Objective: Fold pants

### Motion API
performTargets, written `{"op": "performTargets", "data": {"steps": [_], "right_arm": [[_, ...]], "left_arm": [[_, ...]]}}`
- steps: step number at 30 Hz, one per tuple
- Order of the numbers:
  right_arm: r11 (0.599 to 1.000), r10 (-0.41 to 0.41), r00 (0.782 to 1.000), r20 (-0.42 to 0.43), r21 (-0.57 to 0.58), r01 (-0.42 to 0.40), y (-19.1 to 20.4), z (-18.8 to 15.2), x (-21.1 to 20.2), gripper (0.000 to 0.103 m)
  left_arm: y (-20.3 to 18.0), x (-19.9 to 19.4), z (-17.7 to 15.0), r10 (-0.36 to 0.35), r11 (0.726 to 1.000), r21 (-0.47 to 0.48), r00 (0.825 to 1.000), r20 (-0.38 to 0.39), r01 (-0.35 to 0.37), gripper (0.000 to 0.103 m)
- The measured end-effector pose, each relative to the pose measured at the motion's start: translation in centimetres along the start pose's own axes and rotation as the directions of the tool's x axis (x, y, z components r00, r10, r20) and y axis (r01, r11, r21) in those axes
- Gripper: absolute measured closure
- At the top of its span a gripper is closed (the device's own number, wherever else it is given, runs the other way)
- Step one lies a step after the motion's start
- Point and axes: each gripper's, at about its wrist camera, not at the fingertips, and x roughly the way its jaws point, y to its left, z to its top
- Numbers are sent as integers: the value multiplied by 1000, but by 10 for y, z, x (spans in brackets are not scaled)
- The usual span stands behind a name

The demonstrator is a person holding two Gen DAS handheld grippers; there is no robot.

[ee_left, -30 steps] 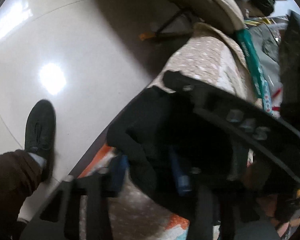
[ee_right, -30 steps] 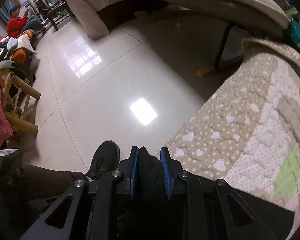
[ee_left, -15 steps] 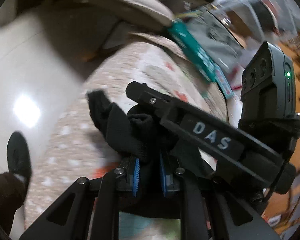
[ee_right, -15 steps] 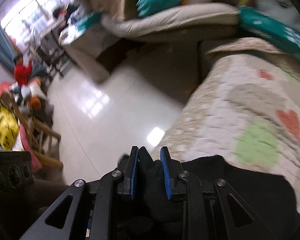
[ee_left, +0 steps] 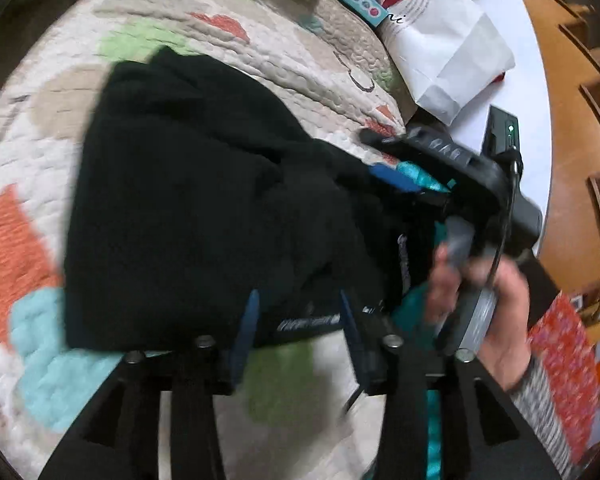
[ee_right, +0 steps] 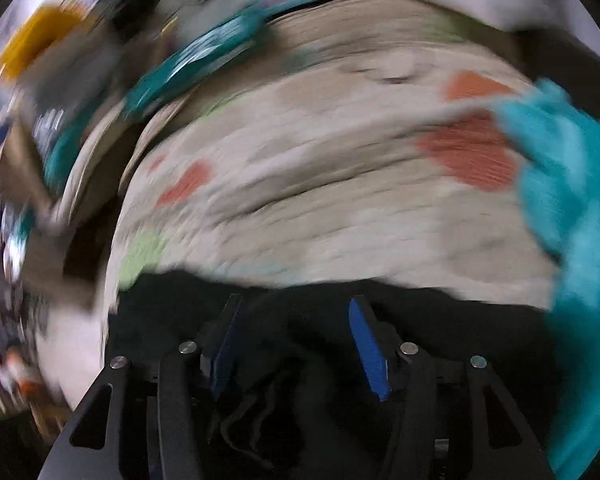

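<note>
Across the middle of the left wrist view, the black pants [ee_left: 204, 200] are seen lying in a folded bundle on the patterned quilt [ee_left: 300, 48], with a printed edge at the lower centre of the frame. The left gripper [ee_left: 296, 330] is held at that near edge with its jaws spread and nothing pinched between them. At the right of the same frame, the right gripper [ee_left: 428, 184] is gripped by the person's hand [ee_left: 496, 312]; in its own blurred view the jaws are likewise spread over dark cloth, and the right gripper [ee_right: 296, 344] is judged empty. The fold appears to have just been laid down. For a neat result, the grippers should be drawn back low and straight, so the top layer is not dragged, and loose corners should be pressed flat.
</note>
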Motion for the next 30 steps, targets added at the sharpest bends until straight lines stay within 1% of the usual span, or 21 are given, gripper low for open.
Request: {"op": "performTargets", "data": {"steps": [2,5,7,8,10,11,12,13,15,16,17,19,21,22,23,24,25,27,28,29,30], "right_arm": [[999,39,999,34,23,-39,1,6,-11,43],[992,110,993,34,-68,-107,34,0,-17,43],[973,182,983,-16,-139,-183,62,-14,-13,43],[959,226,973,-54,-162,-232,73,-23,-10,43],[937,273,953,-129,-188,-294,93,-43,-2,44],[933,269,948,-169,-199,-300,98,-52,3,44],[936,245,950,-194,-208,-284,100,-60,10,44],[947,190,959,-212,-217,-236,98,-66,15,44],[976,32,975,-218,-203,-77,79,-71,24,47],[984,-33,978,-208,-180,-5,68,-71,25,47],[988,-77,977,-198,-144,49,54,-71,24,44],[993,-60,981,-185,-116,38,48,-70,16,43],[976,-108,986,-125,-203,82,68,-67,7,43],[961,-115,988,-104,-262,85,83,-63,5,42],[940,-102,990,-99,-336,63,106,-60,5,42],[928,-91,990,-105,-370,46,118,-57,8,42],[905,-74,989,-125,-425,14,142,-54,13,42],[875,-57,984,-168,-484,-32,177,-49,28,38],[861,-55,978,-201,-505,-55,196,-46,39,36],[850,-68,970,-231,-523,-65,214,-45,53,31],[838,-93,964,-250,-543,-60,225,-44,66,29]], "left_arm": [[11,-14,-3,24,1000,-14,1000,18,-24,53],[36,-35,-3,72,993,-103,995,70,-64,52],[54,-45,0,111,980,-175,988,104,-92,51],[60,-47,3,128,976,-192,985,115,-105,51],[66,-48,5,162,971,-197,978,130,-135,51],[71,-51,4,171,970,-195,976,132,-143,51],[74,-48,6,181,969,-192,975,129,-154,51],[75,-44,9,186,969,-190,975,125,-161,51],[81,-39,13,181,970,-185,977,113,-158,51],[83,-36,16,173,972,-181,979,103,-153,51],[87,-38,14,166,973,-180,981,98,-146,51],[91,-28,16,136,976,-181,986,96,-117,49],[89,-21,14,114,979,-179,987,112,-93,46],[89,-21,12,104,981,-175,987,123,-82,43],[88,-21,11,94,982,-174,987,131,-70,42],[85,-16,15,85,982,-176,987,136,-61,39],[84,-14,16,71,983,-181,987,143,-45,37],[83,-11,16,47,981,-193,988,150,-17,37],[82,-9,16,45,982,-190,987,151,-15,37],[80,-9,14,54,983,-179,987,152,-26,37],[78,-8,15,67,984,-172,986,151,-41,38]]}}
